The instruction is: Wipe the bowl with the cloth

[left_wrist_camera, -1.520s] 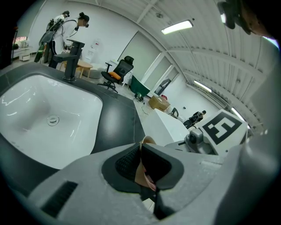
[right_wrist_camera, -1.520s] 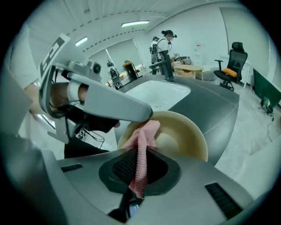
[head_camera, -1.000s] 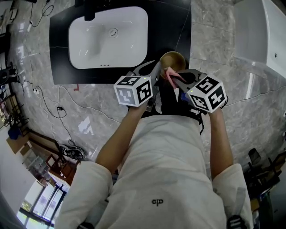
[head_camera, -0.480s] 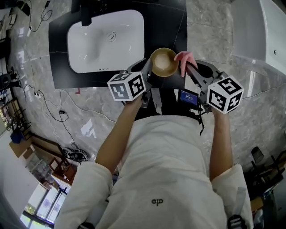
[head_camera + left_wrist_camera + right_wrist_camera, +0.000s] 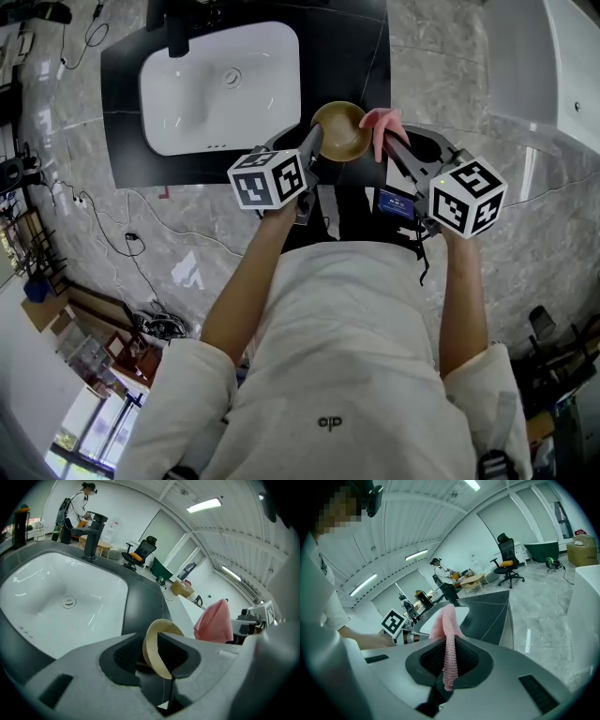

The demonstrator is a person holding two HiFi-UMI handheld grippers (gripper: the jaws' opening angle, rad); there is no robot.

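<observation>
No text can be read for sure; a small emblem (image 5: 328,423) like "qp" stands on the white shirt (image 5: 337,328).

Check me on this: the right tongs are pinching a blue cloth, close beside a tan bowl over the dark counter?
Not quite. The cloth in the right tongs is pink, not blue; the right gripper view shows it clearly. The rest holds: it sits close beside the tan bowl over the dark counter.

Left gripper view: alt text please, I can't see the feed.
The rim of a tan bowl stands between the jaws of the left gripper, which have just been opening. Beyond lie a white sink and black tap in a dark counter; a pink cloth shows at right.
</observation>
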